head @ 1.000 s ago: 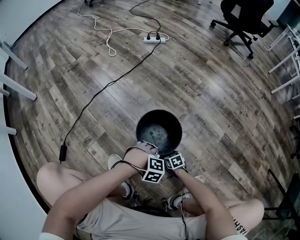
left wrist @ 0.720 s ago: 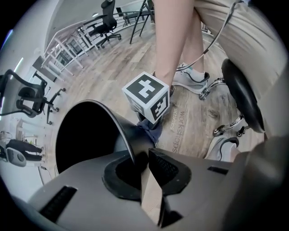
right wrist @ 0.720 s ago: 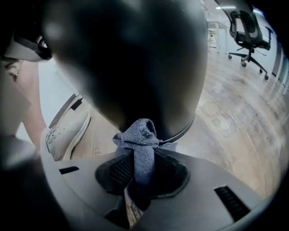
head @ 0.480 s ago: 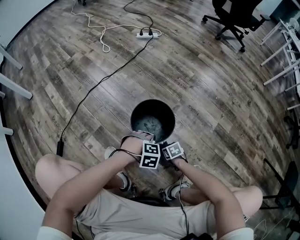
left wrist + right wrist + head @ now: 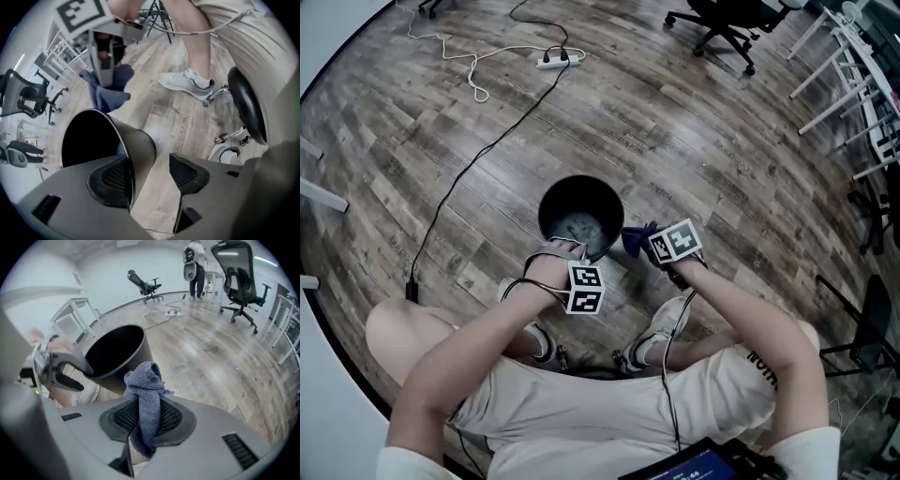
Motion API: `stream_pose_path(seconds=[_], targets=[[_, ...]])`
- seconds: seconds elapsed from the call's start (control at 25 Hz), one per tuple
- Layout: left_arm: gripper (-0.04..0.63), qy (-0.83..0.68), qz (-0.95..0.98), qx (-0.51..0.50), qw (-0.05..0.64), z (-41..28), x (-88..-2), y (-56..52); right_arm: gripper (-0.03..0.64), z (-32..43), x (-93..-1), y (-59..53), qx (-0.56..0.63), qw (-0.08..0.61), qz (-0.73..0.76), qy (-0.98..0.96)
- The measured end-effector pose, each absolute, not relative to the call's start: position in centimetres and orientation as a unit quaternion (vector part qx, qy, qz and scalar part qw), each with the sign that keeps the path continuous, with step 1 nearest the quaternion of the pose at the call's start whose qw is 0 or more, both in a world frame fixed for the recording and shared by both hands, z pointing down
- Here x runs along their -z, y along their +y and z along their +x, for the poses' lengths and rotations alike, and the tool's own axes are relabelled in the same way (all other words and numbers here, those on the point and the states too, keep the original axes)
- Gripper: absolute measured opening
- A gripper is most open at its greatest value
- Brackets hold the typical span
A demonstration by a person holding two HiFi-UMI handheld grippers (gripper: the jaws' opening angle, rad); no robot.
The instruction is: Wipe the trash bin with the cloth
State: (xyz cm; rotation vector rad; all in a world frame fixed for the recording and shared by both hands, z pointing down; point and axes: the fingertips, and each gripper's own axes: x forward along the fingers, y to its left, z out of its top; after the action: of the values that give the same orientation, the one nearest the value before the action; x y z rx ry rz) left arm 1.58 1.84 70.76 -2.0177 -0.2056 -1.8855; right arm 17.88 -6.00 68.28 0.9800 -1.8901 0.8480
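Observation:
The black round trash bin (image 5: pixel 579 211) stands on the wood floor in front of the person's feet. My left gripper (image 5: pixel 574 251) is at its near rim. In the left gripper view the bin's wall (image 5: pixel 136 150) runs between the jaws, one pad (image 5: pixel 110 180) inside and one pad (image 5: pixel 187 171) outside and apart from it; the left gripper (image 5: pixel 149 174) is opening. My right gripper (image 5: pixel 645 242) hovers just right of the bin, shut on a blue-grey cloth (image 5: pixel 149 394) that bunches above its jaws. The cloth (image 5: pixel 105 89) also hangs in the left gripper view.
A black cable (image 5: pixel 459 187) crosses the floor to a power strip (image 5: pixel 551 60) at the back. An office chair (image 5: pixel 717 19) and white table legs (image 5: pixel 853 66) stand at the back right. The person's shoes (image 5: pixel 670 319) and a stool (image 5: pixel 248 108) are close behind the bin.
My right gripper has pulled away from the bin's near rim to the right, carrying the cloth. The left gripper has stayed at the rim. The head view has shifted.

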Motion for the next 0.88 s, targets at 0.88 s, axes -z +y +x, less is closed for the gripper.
stream_pose_path(seconds=[0.88], targets=[[0.282,-0.092,-0.805,0.585,0.031,3.8,-62.5,6.7,0.081,16.2,-41.8,-10.4,-0.221,0.119,0.481,-0.840]])
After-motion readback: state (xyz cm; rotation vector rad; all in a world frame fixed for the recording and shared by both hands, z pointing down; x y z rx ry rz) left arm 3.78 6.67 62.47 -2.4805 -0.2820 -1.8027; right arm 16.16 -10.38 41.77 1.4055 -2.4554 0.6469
